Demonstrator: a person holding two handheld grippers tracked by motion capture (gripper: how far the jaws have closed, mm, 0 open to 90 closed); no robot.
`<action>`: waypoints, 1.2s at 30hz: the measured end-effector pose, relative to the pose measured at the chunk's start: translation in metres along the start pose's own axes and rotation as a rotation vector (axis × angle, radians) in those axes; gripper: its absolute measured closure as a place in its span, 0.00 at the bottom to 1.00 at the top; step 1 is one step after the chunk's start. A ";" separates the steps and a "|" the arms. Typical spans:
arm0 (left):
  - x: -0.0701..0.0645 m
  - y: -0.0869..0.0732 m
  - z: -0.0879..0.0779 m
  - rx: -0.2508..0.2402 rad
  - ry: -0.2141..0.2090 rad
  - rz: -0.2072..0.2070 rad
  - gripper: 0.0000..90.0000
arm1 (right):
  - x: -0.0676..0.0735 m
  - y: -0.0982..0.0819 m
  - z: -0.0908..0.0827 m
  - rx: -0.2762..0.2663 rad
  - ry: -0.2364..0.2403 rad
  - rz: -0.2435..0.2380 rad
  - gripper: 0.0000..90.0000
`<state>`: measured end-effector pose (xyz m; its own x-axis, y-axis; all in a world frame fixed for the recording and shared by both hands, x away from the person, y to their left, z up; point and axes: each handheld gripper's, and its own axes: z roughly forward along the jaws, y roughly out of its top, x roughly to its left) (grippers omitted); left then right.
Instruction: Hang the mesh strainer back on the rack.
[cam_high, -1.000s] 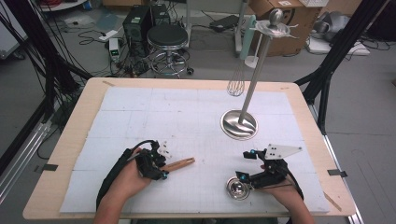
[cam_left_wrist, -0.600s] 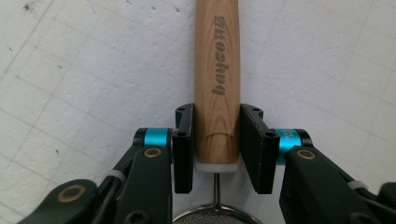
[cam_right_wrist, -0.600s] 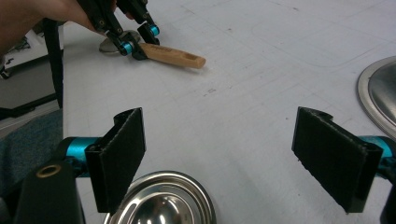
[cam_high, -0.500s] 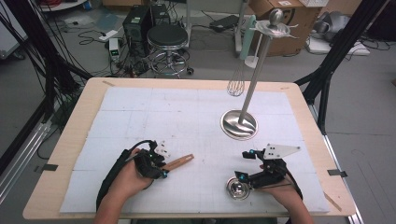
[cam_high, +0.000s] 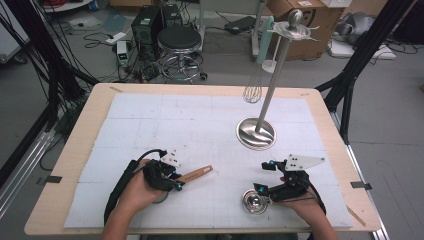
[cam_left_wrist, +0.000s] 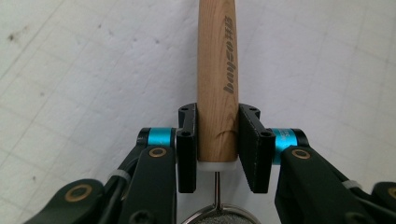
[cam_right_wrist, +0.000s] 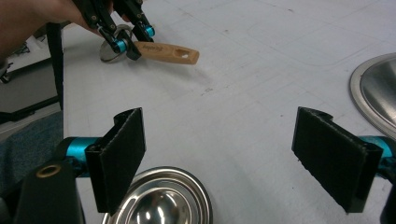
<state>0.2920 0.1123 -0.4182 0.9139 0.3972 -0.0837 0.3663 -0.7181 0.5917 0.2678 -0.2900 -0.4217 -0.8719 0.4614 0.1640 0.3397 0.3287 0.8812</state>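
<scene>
Both grippers are black linkage frames with turquoise collars at the jaw roots and brass-coloured pivot pins. The left gripper (cam_left_wrist: 217, 149) has flat black jaw blocks fixed with small dark screws, and a black cable loops from its rear. The right gripper (cam_right_wrist: 233, 158) carries rough, matte black pads and a pale grey three-cornered plate with dark holes on top. The person's forearms are bare of sleeves.

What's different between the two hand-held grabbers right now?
The left gripper has its fingers clamped on a wooden handle, with a wire strainer ring at the near end; the right gripper has its fingers spread wide and holds nothing. The left gripper points along its handle, while the right gripper sits just above a small steel bowl. Both have black fingers with blue joints.
</scene>
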 end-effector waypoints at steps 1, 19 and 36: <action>-0.001 0.001 -0.001 -0.009 -0.008 0.000 0.78 | 0.000 0.000 0.000 0.001 -0.001 0.000 0.18; -0.006 0.007 0.011 0.091 -0.022 0.019 0.78 | 0.000 0.000 0.000 0.002 -0.001 -0.002 0.18; -0.011 0.022 0.012 0.243 0.059 0.056 0.68 | 0.002 0.003 -0.003 -0.013 -0.002 -0.003 0.18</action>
<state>0.2919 0.0857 -0.4137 0.9248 0.3803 -0.0051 0.3532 -0.8536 0.3830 0.2656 -0.2907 -0.4177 -0.8722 0.4619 0.1611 0.3328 0.3189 0.8874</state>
